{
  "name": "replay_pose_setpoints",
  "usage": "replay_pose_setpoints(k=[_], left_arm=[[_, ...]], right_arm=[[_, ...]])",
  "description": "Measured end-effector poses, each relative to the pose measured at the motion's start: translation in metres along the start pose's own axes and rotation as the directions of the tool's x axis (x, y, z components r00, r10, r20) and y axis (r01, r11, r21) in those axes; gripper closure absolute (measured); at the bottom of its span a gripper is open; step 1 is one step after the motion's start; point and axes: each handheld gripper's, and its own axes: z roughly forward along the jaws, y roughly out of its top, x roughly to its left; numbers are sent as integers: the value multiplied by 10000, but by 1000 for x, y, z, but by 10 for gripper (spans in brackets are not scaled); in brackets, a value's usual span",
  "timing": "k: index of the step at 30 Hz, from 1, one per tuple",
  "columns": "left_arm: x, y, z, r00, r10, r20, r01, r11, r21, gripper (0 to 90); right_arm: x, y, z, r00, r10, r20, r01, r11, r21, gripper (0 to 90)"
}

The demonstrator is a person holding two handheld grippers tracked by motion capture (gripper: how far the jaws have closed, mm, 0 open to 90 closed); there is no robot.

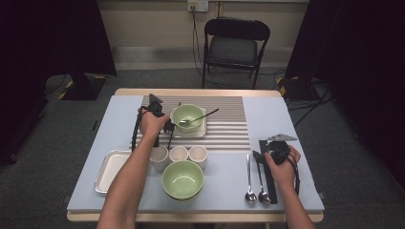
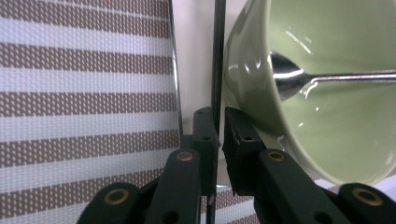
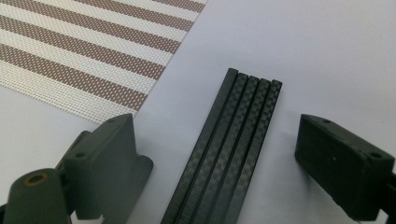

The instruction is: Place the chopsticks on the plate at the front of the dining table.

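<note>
The left gripper (image 2: 219, 126), held over the striped placemat (image 1: 229, 125) at the far side of the table, is clamped on a thin black chopstick (image 2: 218, 56), its two jaws pinched tight around the stick just beside the outer wall of a green bowl (image 2: 336, 93). In the left gripper view the chopstick runs straight up between the jaws, with a second thin stick (image 2: 174, 70) close to its left over the pale tray (image 2: 196, 56) beneath. The bowl stands on that tray and holds a metal spoon (image 2: 299, 77), bowl-end down against the glazed inside, its handle leading off to the right.

The right gripper (image 3: 219, 154) hovers with jaws wide apart over a row of black chopsticks (image 3: 229, 149) lying side by side on the light blue table cover (image 3: 303, 42); the sticks lie between the two jaws, which do not touch them. A corner of the striped placemat shows at upper left of the right gripper view.

From the high view, the person's left hand (image 1: 153, 123) is by the far bowl and the right hand (image 1: 282, 164) near the table's right edge. Two spoons (image 1: 255, 183) lie just left of the black sticks. Nearer the person stand three white cups (image 1: 179, 155) in a row, a stack of green bowls (image 1: 183, 180) in front of them and an empty white tray (image 1: 112, 171) at left
</note>
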Motion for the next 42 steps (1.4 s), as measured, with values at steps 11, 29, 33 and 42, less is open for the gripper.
replay_pose_setpoints(k=[11, 29, 33, 42], left_arm=[[3, -1, 4, 9993, -357, 149, 360, 9991, -216, 861], [5, 0, 3, 9991, -360, 213, 369, 9982, -480, 831], [5, 0, 1, 9990, -395, 231, 406, 9979, -501, 828], [6, -1, -2, 9988, -438, 205, 450, 9971, -621, 832]], right_arm=[[0, 0, 0, 10000, 11, 3, -11, 10000, 0, 113], [0, 0, 0, 10000, 32, -3, -32, 10000, -1, 113], [0, 0, 0, 10000, 37, -2, -37, 10000, 1, 113], [0, 0, 0, 10000, 31, 18, -31, 10000, 2, 113]])
